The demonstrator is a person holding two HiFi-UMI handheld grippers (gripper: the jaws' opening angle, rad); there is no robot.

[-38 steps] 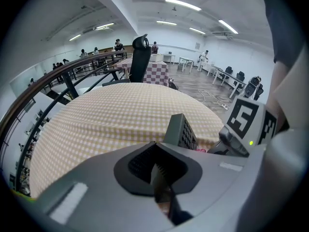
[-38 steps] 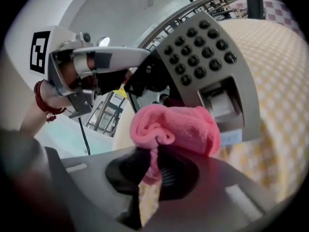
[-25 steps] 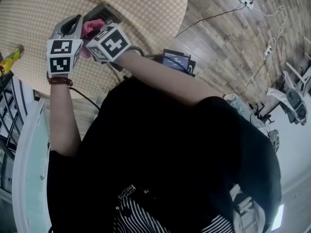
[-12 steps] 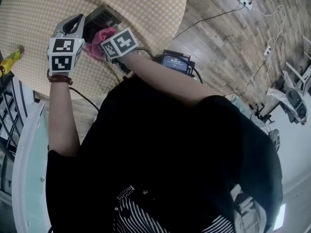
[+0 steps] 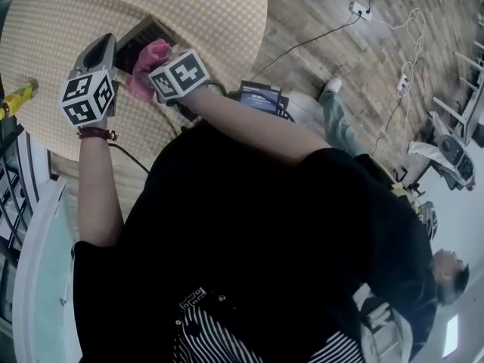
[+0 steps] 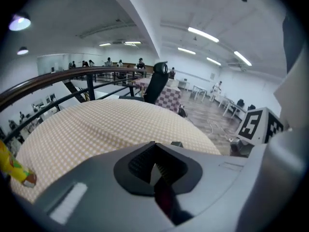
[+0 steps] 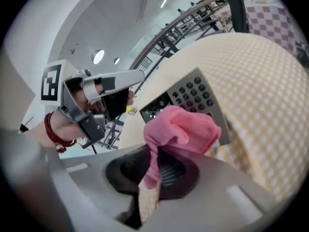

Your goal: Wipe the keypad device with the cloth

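Observation:
A grey keypad device (image 5: pixel 141 32) (image 7: pixel 193 93) lies on the round table with the checked cloth (image 5: pixel 60 6) (image 6: pixel 96 124). My right gripper (image 5: pixel 155 70) (image 7: pixel 152 173) is shut on a pink cloth (image 5: pixel 149 60) (image 7: pixel 181 129), which bunches against the near edge of the device below its buttons. My left gripper (image 5: pixel 106 44) (image 6: pixel 155 166) is just left of the device, jaws shut with nothing between them. In the right gripper view, the left gripper (image 7: pixel 126 96) points at the device's left corner. Whether it touches the device I cannot tell.
A yellow object (image 5: pixel 18 97) (image 6: pixel 14 168) lies at the table's left edge. A black box with a lit screen (image 5: pixel 261 95) and cables sit beside my body. Power strips and wires (image 5: pixel 355 10) lie on the wooden floor. A railing (image 6: pixel 87 79) and office chair (image 6: pixel 157 81) stand beyond the table.
The right gripper has drawn the pink cloth from the device's face down to its near edge. The left gripper has shifted slightly left of the device.

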